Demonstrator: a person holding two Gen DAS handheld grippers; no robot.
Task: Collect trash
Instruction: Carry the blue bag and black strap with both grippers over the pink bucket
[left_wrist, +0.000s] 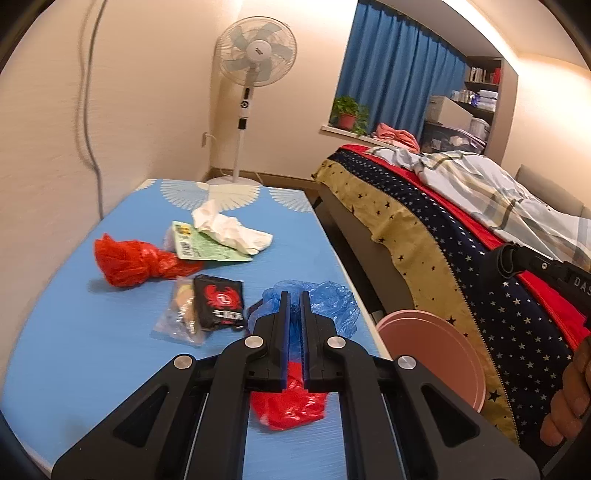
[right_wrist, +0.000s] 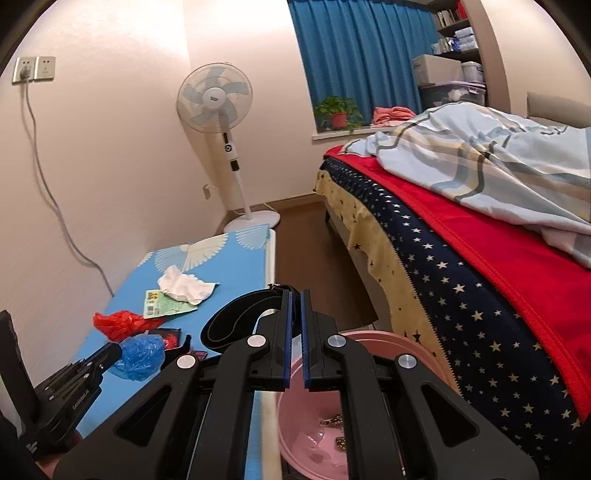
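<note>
- We see a crinkly, glossy blue plastic bag (left_wrist: 325, 302) and a crumpled red plastic bag (left_wrist: 127, 264).
- We see a matt, creased white paper tissue (left_wrist: 231, 227).
- We see a smooth, matt pink plastic basin (right_wrist: 417, 354).
- We see a smooth, ribbed blue table cover (left_wrist: 92, 350).

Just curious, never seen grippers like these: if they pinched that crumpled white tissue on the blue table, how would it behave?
The tissue looks thin and crumpled, so it would probably be very light and floppy, squashing flat between the fingers. It seems unlikely to roll or slip. One end lies over the green packet, so pushing it might nudge that too.
</note>
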